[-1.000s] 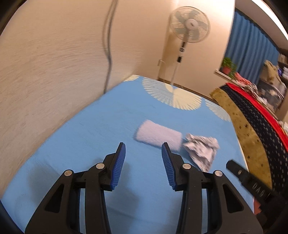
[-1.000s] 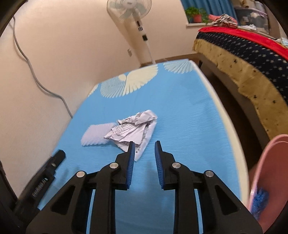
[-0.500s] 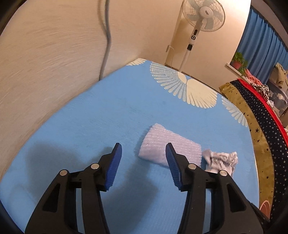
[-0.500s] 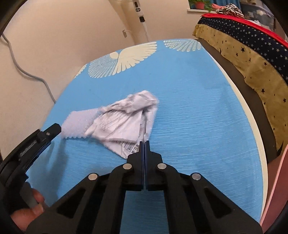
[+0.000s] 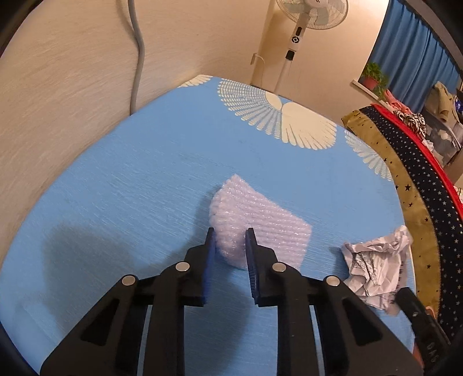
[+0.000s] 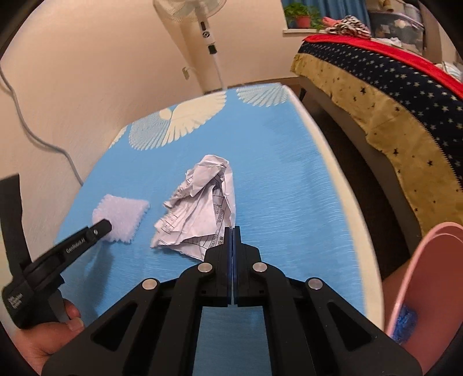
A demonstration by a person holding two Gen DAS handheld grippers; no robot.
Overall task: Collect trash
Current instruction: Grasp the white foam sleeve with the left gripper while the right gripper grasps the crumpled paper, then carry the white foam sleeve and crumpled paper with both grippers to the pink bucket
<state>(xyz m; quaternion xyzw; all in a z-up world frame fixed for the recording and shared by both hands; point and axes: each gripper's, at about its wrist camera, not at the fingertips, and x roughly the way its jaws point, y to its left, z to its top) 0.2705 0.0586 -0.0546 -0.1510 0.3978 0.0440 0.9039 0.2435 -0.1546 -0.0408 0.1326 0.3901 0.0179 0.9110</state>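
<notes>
Two pieces of trash lie on a blue bird-patterned surface (image 5: 144, 188). One is a pale ribbed foam sheet (image 5: 260, 219), the other a crumpled printed paper (image 5: 376, 266). My left gripper (image 5: 229, 232) has the foam sheet's near corner between its blue pads. Its jaws are closing and the pads touch the foam on both sides. In the right wrist view the foam sheet (image 6: 124, 214) lies left of the paper (image 6: 199, 202). My right gripper (image 6: 232, 229) is shut, pinching the paper's near edge at its tips.
A pink bin (image 6: 419, 274) holding something blue stands low at the right, past the surface's white edge. A bed with a starry cover (image 6: 390, 101) runs along the right. A standing fan (image 5: 312, 11) and a wall cable (image 5: 139, 57) are behind. A hand (image 6: 43, 341) grips the left tool.
My left gripper moved forward onto the foam sheet and narrowed its jaws around the corner. My right gripper shut on the paper's edge, and the paper now stands bunched higher.
</notes>
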